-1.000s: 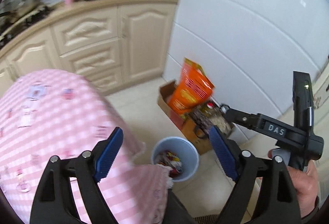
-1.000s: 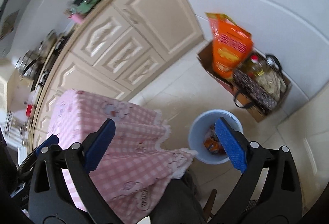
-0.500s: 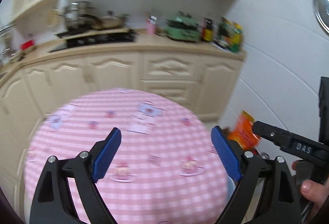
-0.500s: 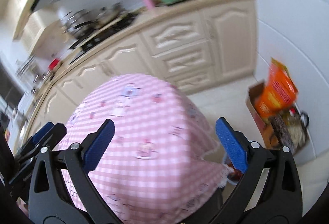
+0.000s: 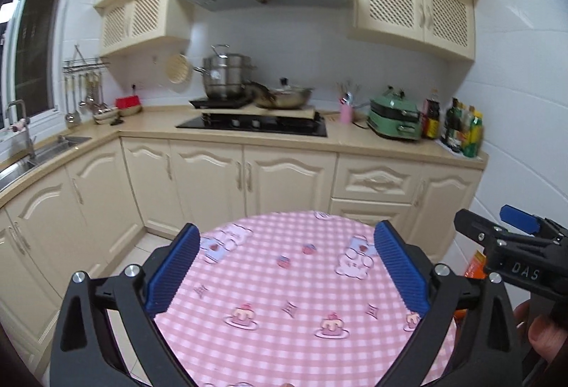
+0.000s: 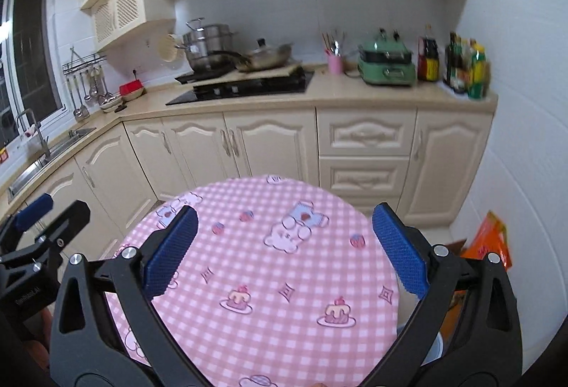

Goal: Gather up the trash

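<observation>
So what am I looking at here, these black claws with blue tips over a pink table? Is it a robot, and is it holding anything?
No robot: a person carries a two-finger grabbing tool in each hand, each with a camera looking along its fingers. One picture is from the left gripper, the other from the right gripper; each tool shows at the edge of the other's picture. Both have their blue pads wide apart with nothing between them; the left one's jaws have just been opening. Below is a round table under a pink checked tablecloth with printed bears and cakes; I see no loose items on it. Behind are kitchen cabinets and a stove.
</observation>
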Tool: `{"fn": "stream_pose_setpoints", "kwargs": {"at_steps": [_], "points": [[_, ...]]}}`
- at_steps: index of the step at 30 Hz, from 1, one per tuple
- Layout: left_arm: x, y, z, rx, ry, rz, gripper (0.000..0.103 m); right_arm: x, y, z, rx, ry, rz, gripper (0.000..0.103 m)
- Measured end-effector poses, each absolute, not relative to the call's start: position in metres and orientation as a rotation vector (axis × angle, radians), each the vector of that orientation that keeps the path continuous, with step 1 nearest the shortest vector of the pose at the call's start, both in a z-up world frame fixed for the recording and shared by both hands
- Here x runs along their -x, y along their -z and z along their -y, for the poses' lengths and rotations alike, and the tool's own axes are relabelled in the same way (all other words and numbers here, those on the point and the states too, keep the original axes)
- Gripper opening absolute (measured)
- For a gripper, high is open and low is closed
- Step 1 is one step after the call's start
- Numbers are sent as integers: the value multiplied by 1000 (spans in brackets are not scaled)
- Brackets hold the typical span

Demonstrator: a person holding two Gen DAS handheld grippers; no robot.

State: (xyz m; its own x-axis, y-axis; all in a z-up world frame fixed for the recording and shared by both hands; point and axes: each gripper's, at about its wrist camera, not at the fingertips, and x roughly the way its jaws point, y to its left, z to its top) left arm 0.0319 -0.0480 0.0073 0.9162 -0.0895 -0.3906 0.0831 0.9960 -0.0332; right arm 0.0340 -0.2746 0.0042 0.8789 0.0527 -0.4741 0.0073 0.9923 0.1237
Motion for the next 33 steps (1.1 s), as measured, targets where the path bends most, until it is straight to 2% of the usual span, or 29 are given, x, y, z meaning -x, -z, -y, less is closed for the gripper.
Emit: {"fn": "stream_pose_setpoints", "kwargs": {"at_steps": [16, 33], "points": [[-8, -28, 33, 38, 47, -354, 97, -16, -23, 248, -59, -3, -408, 97], [2, -36, 25, 56, 39, -339, 97, -9, -25, 242, -56, -16, -400, 97]]}}
